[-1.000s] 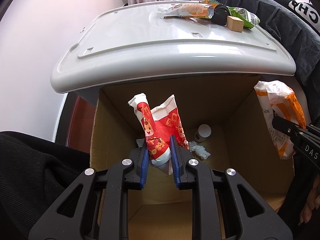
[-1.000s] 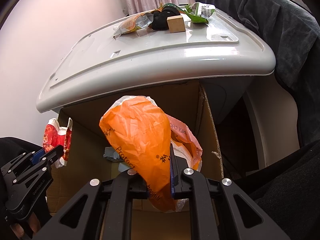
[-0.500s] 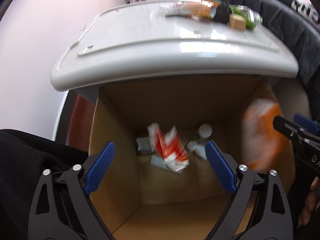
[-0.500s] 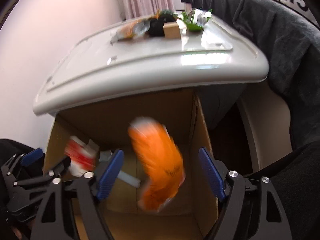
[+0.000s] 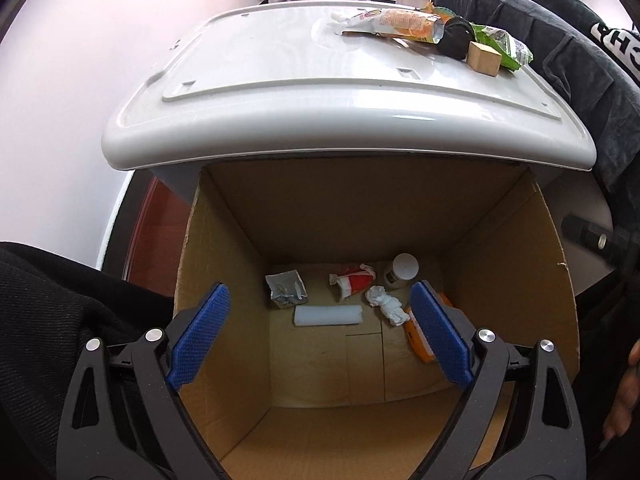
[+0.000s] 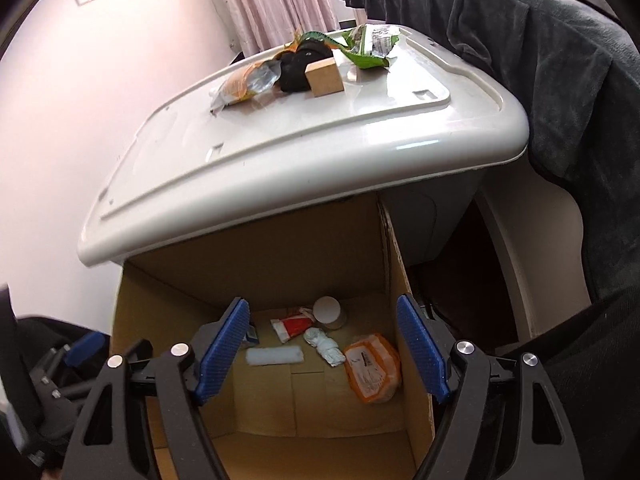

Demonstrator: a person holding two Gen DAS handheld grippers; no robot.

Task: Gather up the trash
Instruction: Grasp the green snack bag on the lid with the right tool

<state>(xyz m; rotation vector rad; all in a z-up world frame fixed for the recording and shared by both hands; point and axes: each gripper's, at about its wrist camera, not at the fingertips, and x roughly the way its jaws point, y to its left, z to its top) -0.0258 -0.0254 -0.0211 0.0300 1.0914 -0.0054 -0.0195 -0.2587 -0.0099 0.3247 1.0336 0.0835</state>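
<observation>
I hold my left tool (image 5: 320, 336) over the open brown cardboard box (image 5: 224, 256), its blue pads (image 5: 199, 340) spread wide apart with nothing between them. My right tool (image 6: 322, 354) hangs over the same box, jaws also standing apart and empty. On the box floor, in the middle of the frame, lie the red-and-white crumpled snack wrapper (image 5: 354, 280), a white foam strip (image 5: 328, 315), a twisted white tissue (image 5: 386, 305), a torn pale carton (image 5: 286, 291) and a white-capped bottle (image 5: 401, 270). The orange plastic bag (image 6: 372, 368) rests at the lower right of the box floor. On the glossy white plastic surface (image 5: 280, 92) above, toward the upper right, sit an orange food packet (image 5: 394, 26), a green wrapper (image 5: 502, 46), a black lump (image 5: 456, 36) and a small wooden cube (image 5: 484, 58).
</observation>
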